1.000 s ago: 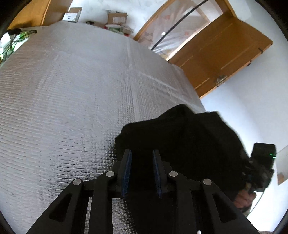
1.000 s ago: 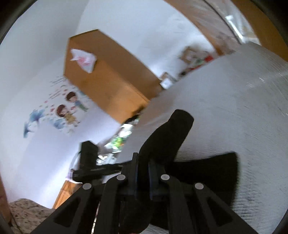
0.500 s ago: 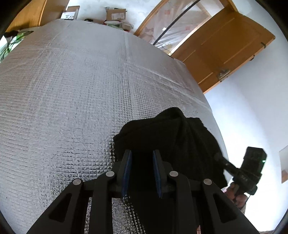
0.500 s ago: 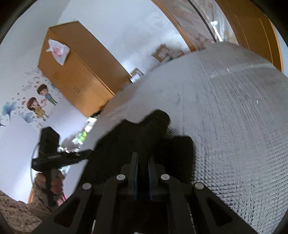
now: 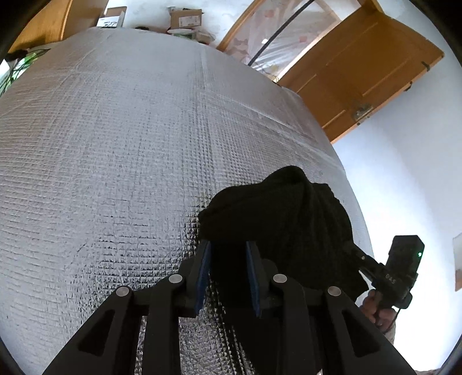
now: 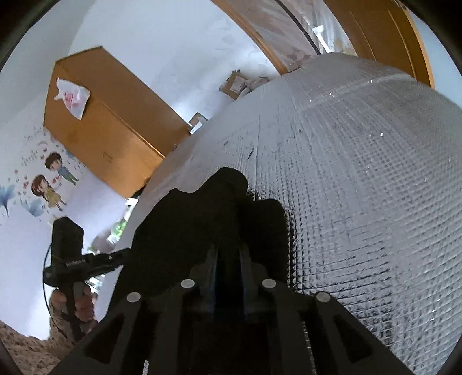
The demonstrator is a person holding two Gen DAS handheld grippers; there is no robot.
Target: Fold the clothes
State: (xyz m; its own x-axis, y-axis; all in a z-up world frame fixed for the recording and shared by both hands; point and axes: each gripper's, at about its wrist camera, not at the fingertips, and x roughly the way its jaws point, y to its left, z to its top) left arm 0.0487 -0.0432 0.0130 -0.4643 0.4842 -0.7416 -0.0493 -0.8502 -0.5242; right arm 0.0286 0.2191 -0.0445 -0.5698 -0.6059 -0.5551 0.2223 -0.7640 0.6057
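A black knitted garment [image 5: 283, 219] hangs bunched between both grippers, low over a silver quilted mat [image 5: 115, 144]. My left gripper [image 5: 228, 259] is shut on a thick fold of it, with dark fabric filling the gap between the blue pads [image 5: 203, 277]. At the right of the left wrist view, a hand [image 5: 378, 308] holds the other gripper's body [image 5: 401, 259]. In the right wrist view my right gripper [image 6: 228, 259] is shut on the garment [image 6: 202, 225], which covers most of its fingers. The left gripper's body [image 6: 68, 251] shows at the left there.
The mat [image 6: 361, 173] stretches wide ahead of both grippers, and its right edge lies close to the garment. A wooden door [image 5: 361, 72] and cardboard boxes [image 5: 184, 17] stand beyond the far end. A wooden wardrobe [image 6: 109, 121] stands against the wall at the left.
Both grippers have come down toward the mat with the garment. The upright sleeve seen a second ago has collapsed into a lower, tighter bunch. Both grips stay the same.
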